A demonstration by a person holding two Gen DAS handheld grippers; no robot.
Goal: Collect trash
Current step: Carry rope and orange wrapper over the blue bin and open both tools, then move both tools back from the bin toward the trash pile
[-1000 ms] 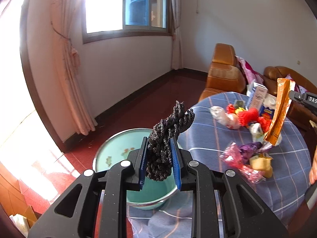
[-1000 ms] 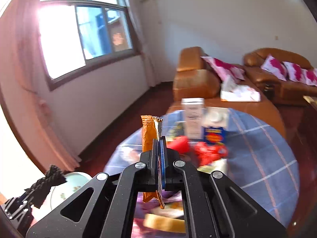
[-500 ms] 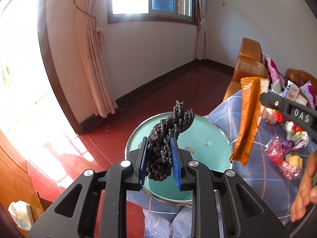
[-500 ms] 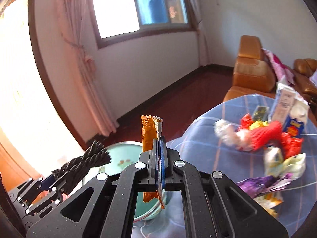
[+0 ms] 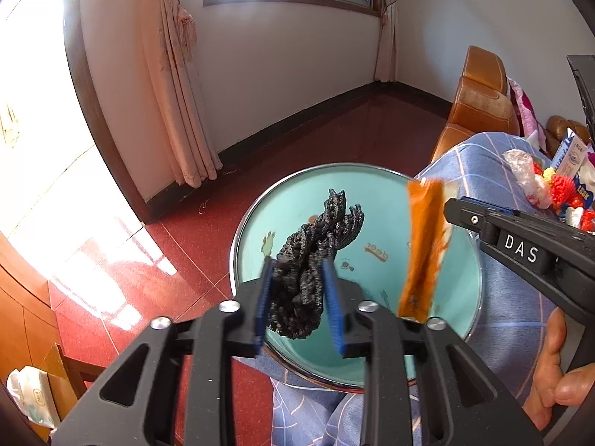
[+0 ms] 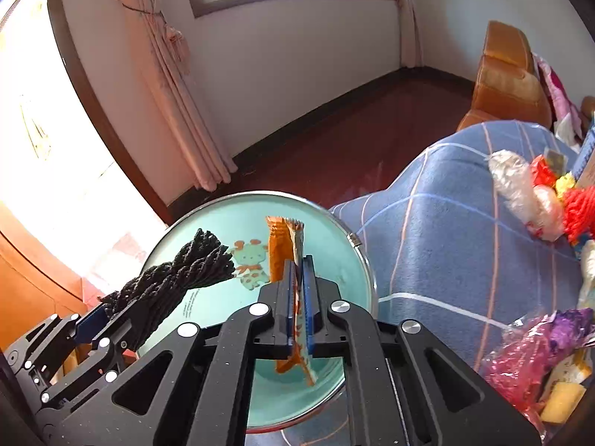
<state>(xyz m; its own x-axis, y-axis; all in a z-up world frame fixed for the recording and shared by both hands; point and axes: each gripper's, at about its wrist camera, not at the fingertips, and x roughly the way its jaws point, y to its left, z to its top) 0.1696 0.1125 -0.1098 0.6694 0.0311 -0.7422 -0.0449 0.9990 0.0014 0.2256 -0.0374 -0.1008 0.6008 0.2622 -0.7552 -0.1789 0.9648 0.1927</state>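
Red-tiled room, desk under blue checked cloth | teal basin at desk edge | left claw parted slightly, black knitted bundle between its pads, above basin | right claw closed on orange wrapper (upright), over basin | remaining litter on cloth, right.

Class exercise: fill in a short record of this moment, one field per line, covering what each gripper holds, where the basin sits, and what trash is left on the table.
left gripper: jaws slightly parted around black braided rope, over the basin
right gripper: jaws close on orange wrapper, over the basin
basin: teal, cartoon print inside, on the table's edge
table: blue checked cloth
trash left: clear plastic wrap, red pom-pom, pink and purple wrappers
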